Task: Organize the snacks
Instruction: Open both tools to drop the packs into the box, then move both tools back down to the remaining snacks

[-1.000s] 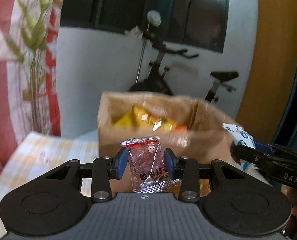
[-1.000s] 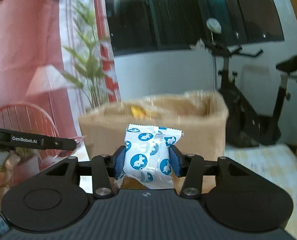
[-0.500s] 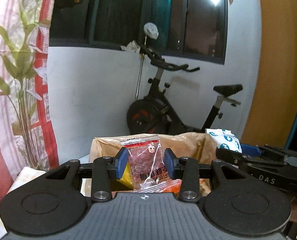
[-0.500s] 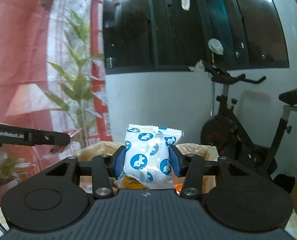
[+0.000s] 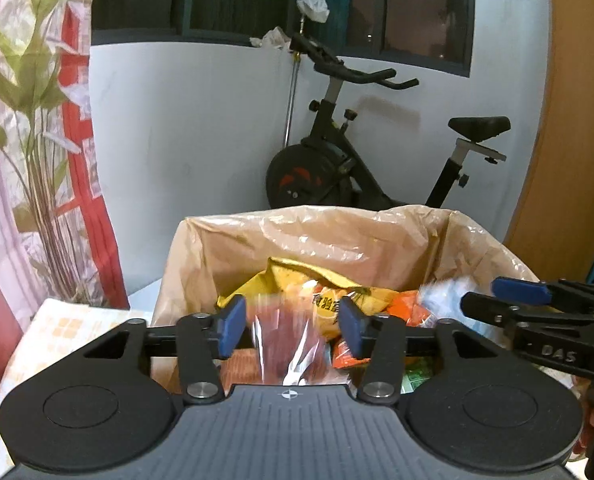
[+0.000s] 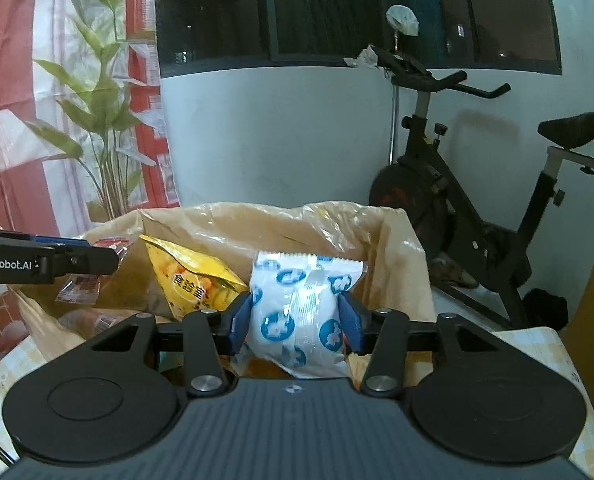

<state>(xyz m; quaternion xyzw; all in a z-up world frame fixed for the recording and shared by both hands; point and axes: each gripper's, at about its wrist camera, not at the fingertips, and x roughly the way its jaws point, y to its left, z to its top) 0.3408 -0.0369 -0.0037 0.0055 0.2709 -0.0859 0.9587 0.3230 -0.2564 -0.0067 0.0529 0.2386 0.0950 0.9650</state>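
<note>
Nearest you, the left gripper (image 5: 289,330) has just been opening: its blue fingers (image 5: 229,330) stand spread, clear of the red snack packet (image 5: 287,350), which shows blurred between them, seemingly dropping straight down into the lined box (image 5: 201,248) below. Your right gripper (image 6: 297,322) pinches the upright blue-and-white packet (image 6: 301,312), pads against both sides, directly over the same box. So both packets lie above the opening; the right one only needs release. Deeper in sits the yellow snack bag (image 6: 189,280). The right view alone shows the red packet low beside the left fingertips; the left view alone shows the gap around it.
</note>
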